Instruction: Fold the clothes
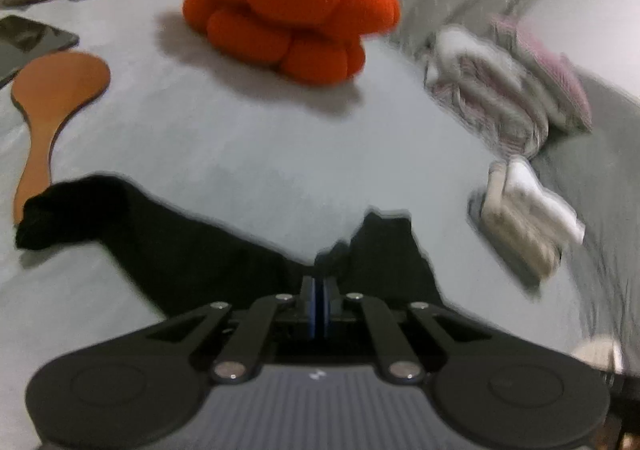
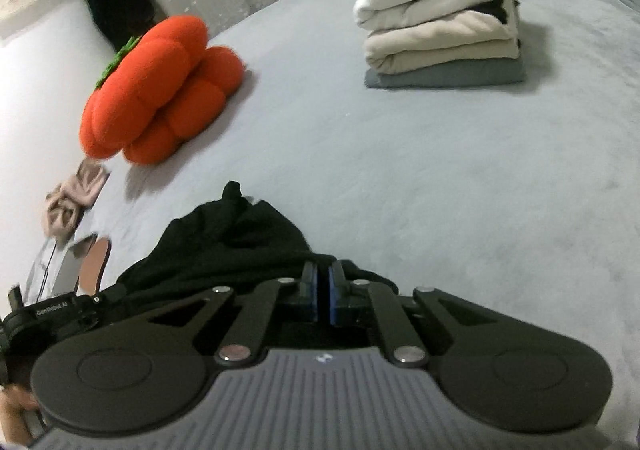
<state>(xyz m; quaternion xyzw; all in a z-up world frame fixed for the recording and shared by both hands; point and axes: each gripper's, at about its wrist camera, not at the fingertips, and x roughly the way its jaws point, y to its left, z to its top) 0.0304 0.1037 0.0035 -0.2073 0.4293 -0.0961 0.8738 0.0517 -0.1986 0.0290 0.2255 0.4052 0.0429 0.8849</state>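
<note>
- Between my two tongs, on the grey bed (image 2: 440,178), lies the black garment (image 1: 192,246).
- My left tongs (image 1: 320,290) have their blue pads pressed together, with black cloth bunched right at the tips; they look to be pinching an edge of it.
- My right tongs (image 2: 323,286) are nearly pressed together, a thin dark gap between the pads, and the garment (image 2: 236,238) sits right at their tips. I cannot tell if cloth is caught there.
- From the left tongs the garment runs away to the left as a long sleeve-like strip, its end lying over the handle of a wooden paddle (image 1: 52,106).
- Seen from the right tongs, it is heaped and wrinkled, with a small peak on top.
- Beyond the garment sits an orange plush (image 1: 288,6), well apart from it.
- Right of the plush stands a stack (image 2: 440,22) of folded clothes.
</note>
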